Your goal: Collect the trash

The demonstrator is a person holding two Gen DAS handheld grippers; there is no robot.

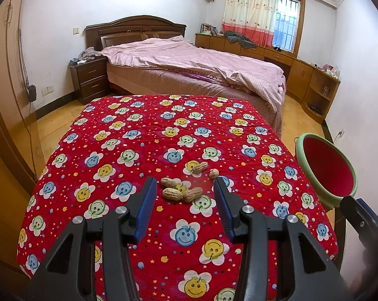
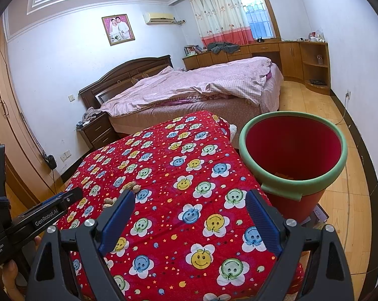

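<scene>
Five peanuts (image 1: 182, 184) lie on the red flowered bench (image 1: 138, 135), just ahead of the left tongs (image 1: 185, 184), spread and empty. Right tongs (image 2: 190, 200): spread wide, empty, beside the red bin (image 2: 293, 150).

Red smiley-flower cloth (image 1: 143, 135) covered the table. Behind it stood a wooden bed (image 1: 136, 28) with a rumpled pink quilt (image 1: 201, 62). Dark nightstand (image 1: 91, 80) sat left of the bed. Framed photo (image 2: 118, 29) and air conditioner (image 2: 159, 18) hung on the wall. Curtain (image 1: 249, 12) covered part of the window; grey clothing (image 2: 222, 47) lay on the cabinets (image 1: 301, 72).
</scene>
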